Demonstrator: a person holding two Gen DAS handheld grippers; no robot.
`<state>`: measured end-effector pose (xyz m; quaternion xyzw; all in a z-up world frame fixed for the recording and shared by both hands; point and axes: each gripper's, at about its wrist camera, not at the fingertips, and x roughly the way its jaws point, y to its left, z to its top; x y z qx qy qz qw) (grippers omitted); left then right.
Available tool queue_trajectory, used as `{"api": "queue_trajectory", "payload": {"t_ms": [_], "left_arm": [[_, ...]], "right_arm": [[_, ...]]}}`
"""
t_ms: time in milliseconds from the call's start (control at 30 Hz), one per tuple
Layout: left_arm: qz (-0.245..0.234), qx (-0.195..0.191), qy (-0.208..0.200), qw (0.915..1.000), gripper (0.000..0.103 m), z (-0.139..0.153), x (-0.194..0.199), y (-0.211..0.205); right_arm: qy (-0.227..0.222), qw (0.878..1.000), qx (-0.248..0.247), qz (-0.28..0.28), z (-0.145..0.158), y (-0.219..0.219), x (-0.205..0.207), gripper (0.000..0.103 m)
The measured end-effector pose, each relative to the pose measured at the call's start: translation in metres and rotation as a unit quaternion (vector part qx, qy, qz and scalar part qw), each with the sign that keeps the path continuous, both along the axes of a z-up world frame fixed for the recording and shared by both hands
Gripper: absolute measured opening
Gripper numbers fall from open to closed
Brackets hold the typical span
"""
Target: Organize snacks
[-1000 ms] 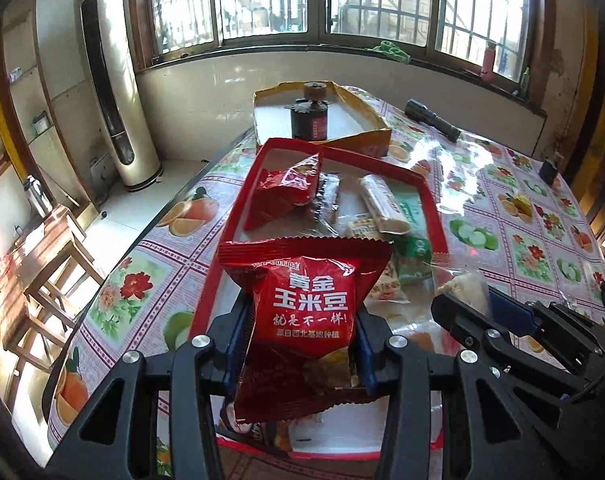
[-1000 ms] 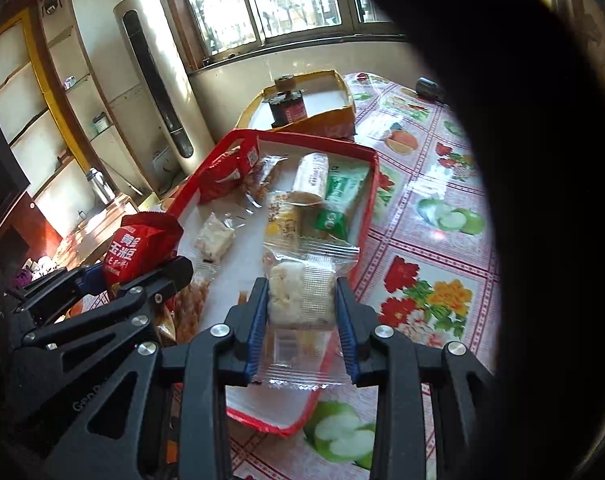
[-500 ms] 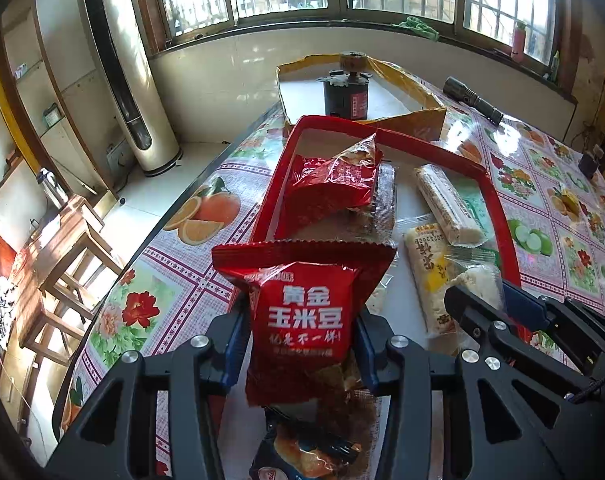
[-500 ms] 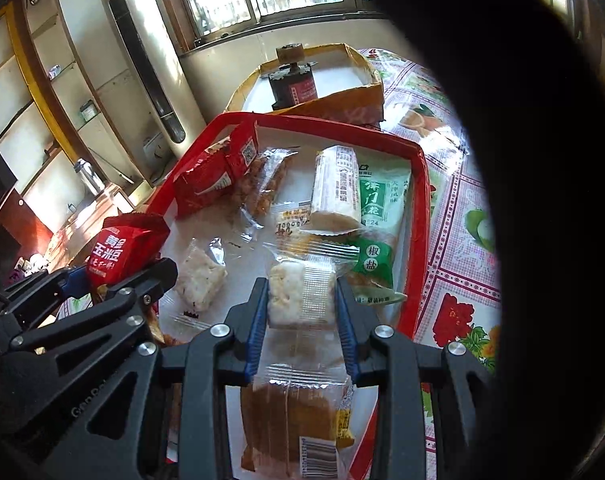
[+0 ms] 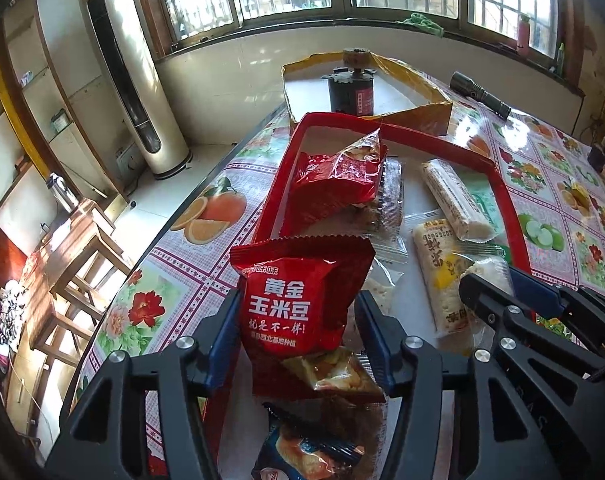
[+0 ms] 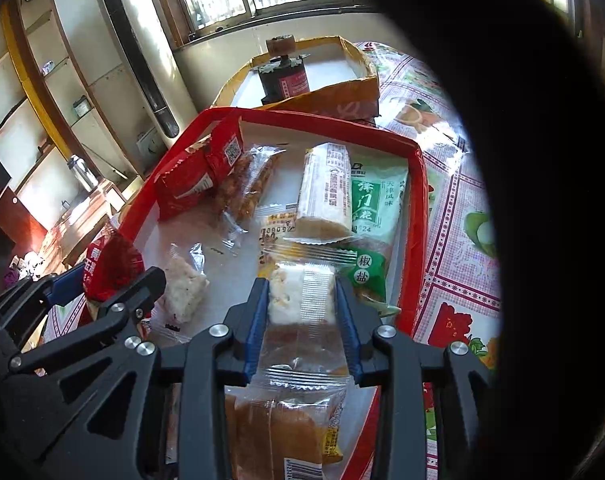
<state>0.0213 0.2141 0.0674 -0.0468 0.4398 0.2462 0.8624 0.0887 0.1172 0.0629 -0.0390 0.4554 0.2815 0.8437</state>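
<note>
My left tool (image 5: 298,320) has just been opening its jaws; the red corn-snack bag (image 5: 290,304) stands between them, a gap showing at the right pad. At twelve o'clock the red tray (image 5: 274,200) on the desk (image 5: 206,240) holds another red packet (image 5: 334,180) and a white roll (image 5: 454,200). The right tool (image 5: 502,300) sits at three o'clock.

Both tongs, left tongs (image 5: 298,332) and right tongs (image 6: 302,308), share one build: black plastic frames with triangular cut-outs, silver screw heads at the joints, blue pads lining the inner finger faces.
</note>
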Motion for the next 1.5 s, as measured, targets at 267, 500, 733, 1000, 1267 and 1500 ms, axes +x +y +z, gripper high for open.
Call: {"api": "queue_trajectory", "payload": {"t_ms": [267,500,733,1000,1267,1500], "left_arm": [[0.006,0.019,-0.014,0.9997,0.066,0.011,-0.013,-0.011],[0.013,0.022,-0.05,0.9984,0.069,0.015,-0.044,-0.033],[0.022,0.017,-0.081,0.9963,0.069,0.014,-0.073,-0.05],[0.051,0.011,-0.098,0.9938,0.069,0.011,-0.096,-0.045],[0.066,0.031,-0.113,0.991,0.069,0.01,-0.106,-0.046],[0.067,0.029,-0.113,0.9909,0.069,0.01,-0.105,-0.045]], "right_arm": [[-0.006,1.0,0.017,-0.012,0.016,-0.016,-0.007,0.043],[-0.023,0.998,0.048,-0.028,0.033,-0.05,-0.038,0.065],[-0.06,0.998,0.028,-0.022,0.04,-0.071,-0.083,0.069],[-0.117,0.992,-0.034,-0.006,0.038,-0.069,-0.119,0.078],[-0.107,0.993,-0.052,0.002,0.028,-0.061,-0.124,0.08],[-0.104,0.993,-0.058,-0.005,0.028,-0.06,-0.121,0.08]]}}
